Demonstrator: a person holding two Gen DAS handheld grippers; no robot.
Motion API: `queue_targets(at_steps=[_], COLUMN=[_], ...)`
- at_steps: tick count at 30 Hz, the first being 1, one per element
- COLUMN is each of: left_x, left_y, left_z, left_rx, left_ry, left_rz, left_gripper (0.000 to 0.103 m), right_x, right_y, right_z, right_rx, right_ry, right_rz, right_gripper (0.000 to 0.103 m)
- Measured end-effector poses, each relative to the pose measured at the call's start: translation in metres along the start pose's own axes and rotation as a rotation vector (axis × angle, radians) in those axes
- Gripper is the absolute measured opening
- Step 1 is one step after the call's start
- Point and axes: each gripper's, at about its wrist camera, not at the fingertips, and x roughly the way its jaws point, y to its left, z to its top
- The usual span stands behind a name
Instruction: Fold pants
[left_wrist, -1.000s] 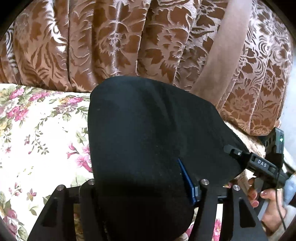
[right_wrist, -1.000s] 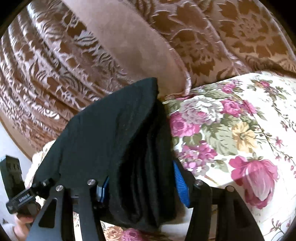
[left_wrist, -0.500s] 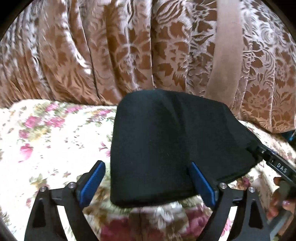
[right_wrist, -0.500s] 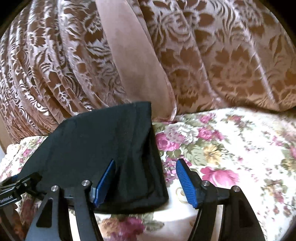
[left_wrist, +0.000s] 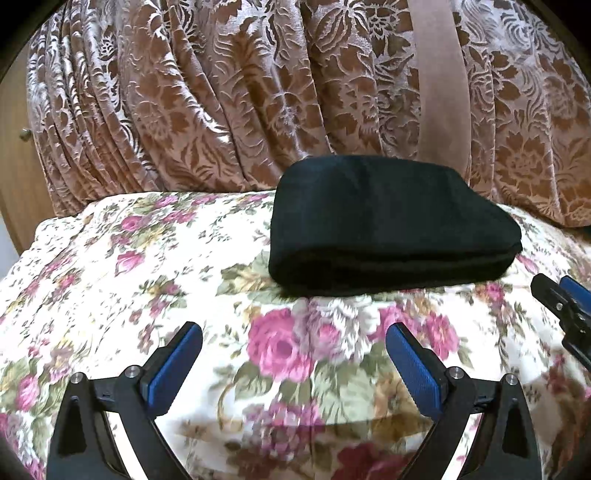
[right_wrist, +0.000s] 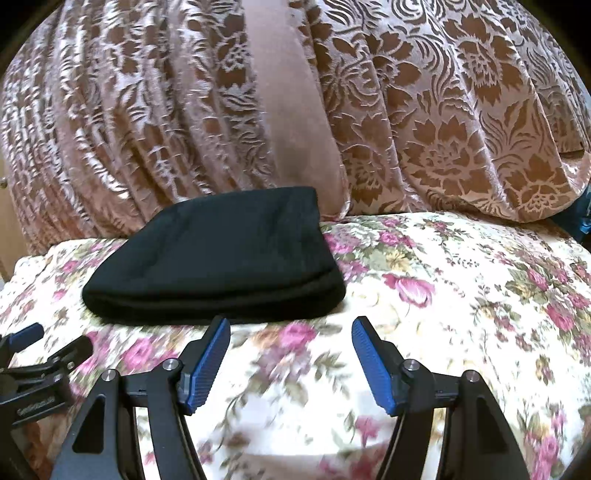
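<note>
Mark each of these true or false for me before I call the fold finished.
1. The folded black fabric pants lie on the floral-print bedspread. True.
2. The left gripper clamps the pants. False: its jaws are opening, nothing between them.
3. The right gripper has nothing between its fingers. True.
4. The pants are spread out flat, unfolded. False: stacked layers show along the near edge.
5. A brown patterned curtain hangs behind the pants. True.
</note>
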Motion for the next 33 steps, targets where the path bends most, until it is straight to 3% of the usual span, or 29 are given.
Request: queue_targets(at_steps=[7, 17, 33], left_x=[-0.021, -0.03, -0.031], left_y=[0.006, 0.003, 0.002], left_z=[-0.011, -0.016, -0.018], left_rx=[-0.042, -0.024, -0.025], left_ry=[-0.092, -0.152, -0.157], left_rz=[-0.026, -0.044, -0.053], left_gripper=[0.097, 0.093, 0.089], right_x=[-0.019, -0.031, -0.028], right_y=[0.017, 0.023, 0.022], right_z=[-0.014, -0.022, -0.024], right_rx=[-0.056, -0.083, -0.078], right_ry=[-0.026, -0.086, -0.081], right_rz=[-0.026, -0.044, -0.047], right_gripper=[0.069, 0.069, 0.069])
